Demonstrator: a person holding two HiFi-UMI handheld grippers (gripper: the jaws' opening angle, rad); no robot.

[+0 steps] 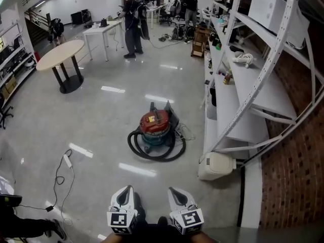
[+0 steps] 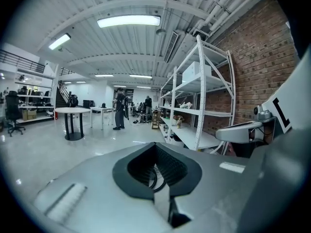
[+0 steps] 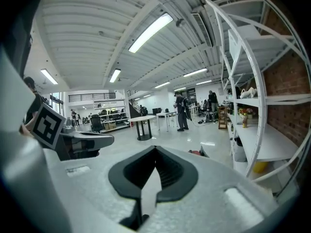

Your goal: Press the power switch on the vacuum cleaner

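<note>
Two grippers hang low at the near edge of the head view, the left gripper point(image 1: 125, 195) and the right gripper point(image 1: 178, 195) side by side and both well short of the vacuum cleaner point(image 1: 155, 127). It stands on the floor point(image 1: 101, 120) farther out, just left of the white shelving rack point(image 1: 238, 100).

The machine is a squat canister with a red lid point(image 1: 155, 121) and a black hose point(image 1: 157, 153) coiled loosely round its base. It looks fairly heavy, with a hard, smooth plastic shell, so it needs no gripping. The switch presumably sits on the lid, though it is too small to pick out from here. A short, firm push straight down with one closed tip should do. A sideways shove might skid or roll the canister on the glossy floor, and the slack hose could snag an approach from the near side.

In the left gripper view the fingers point(image 2: 171, 168) are drawn together with nothing held between them. The right gripper view shows its fingers point(image 3: 171, 174) closed the same way, also empty. Neither gripper touches anything.
</note>
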